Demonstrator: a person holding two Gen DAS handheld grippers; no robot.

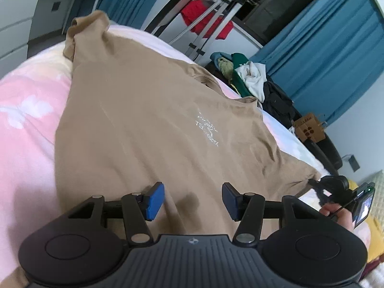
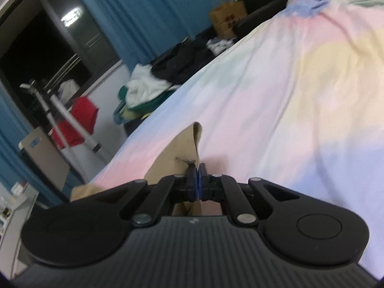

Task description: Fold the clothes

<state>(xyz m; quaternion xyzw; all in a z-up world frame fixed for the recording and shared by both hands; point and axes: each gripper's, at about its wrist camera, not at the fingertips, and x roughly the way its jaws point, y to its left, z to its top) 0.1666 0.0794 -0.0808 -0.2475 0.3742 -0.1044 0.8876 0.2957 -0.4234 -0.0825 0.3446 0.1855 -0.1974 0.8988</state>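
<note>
A tan T-shirt with a small white print lies spread face up on the pastel bedspread. My left gripper is open, its blue pads just above the shirt's near part, holding nothing. My right gripper is shut on a corner of the tan shirt, lifted a little off the bedspread. The right gripper also shows in the left wrist view, at the shirt's right corner, with the hand behind it.
A pile of clothes lies on a dark bench beyond the bed, with a cardboard box. A drying rack with a red garment stands by blue curtains. White drawers stand at far left.
</note>
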